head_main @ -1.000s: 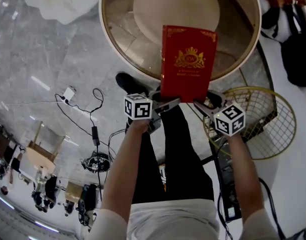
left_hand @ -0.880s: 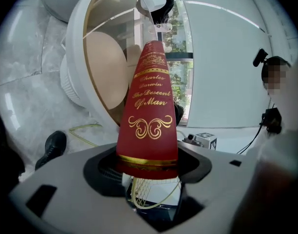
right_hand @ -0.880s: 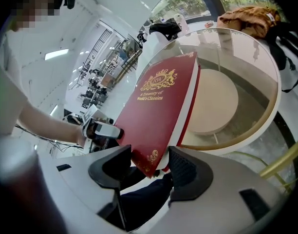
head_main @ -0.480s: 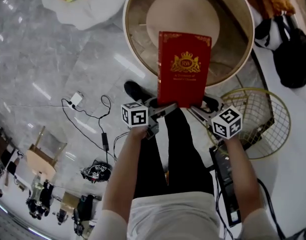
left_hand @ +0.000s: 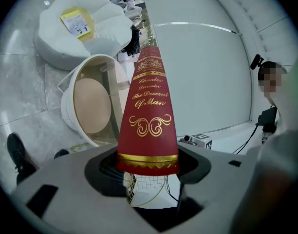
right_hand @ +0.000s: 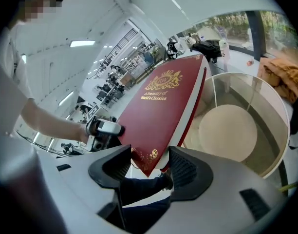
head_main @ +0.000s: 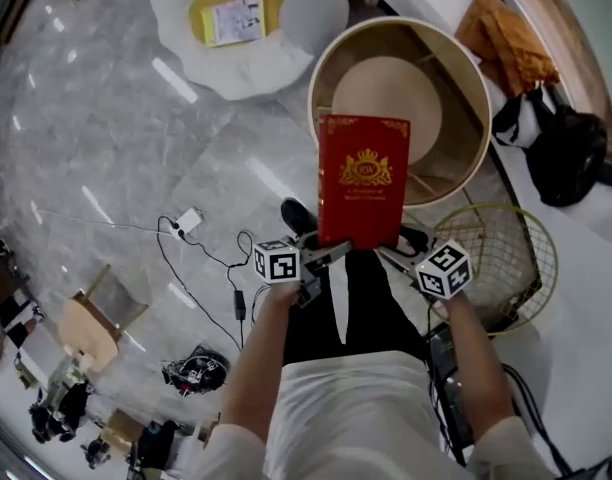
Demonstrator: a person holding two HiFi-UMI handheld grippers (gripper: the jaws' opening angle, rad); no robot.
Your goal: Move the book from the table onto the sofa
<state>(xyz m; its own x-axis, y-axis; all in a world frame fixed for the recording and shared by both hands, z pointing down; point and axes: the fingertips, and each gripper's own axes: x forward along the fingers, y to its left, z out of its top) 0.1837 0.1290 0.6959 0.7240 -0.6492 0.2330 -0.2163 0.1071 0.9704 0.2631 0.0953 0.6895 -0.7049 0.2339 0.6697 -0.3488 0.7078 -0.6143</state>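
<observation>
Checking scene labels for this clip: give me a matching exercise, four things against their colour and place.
1 book
2 wire basket
3 bag
4 flat packet

A yellow, on the white cushion
B black, right of the round table
C red, held in the air
D gold, on the floor

Pairs: 1-C, 2-D, 3-B, 4-A.

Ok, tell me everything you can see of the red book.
The book is a closed red hardcover with a gold crest, gold corner ornaments and a gold-lettered spine reading The Descent of Man; white page edges show. It is in the air, cover up, over the near rim of the table. The left gripper, whose jaws have just been closing, clamps its near corner at the spine; the right gripper clamps the other near corner.
</observation>
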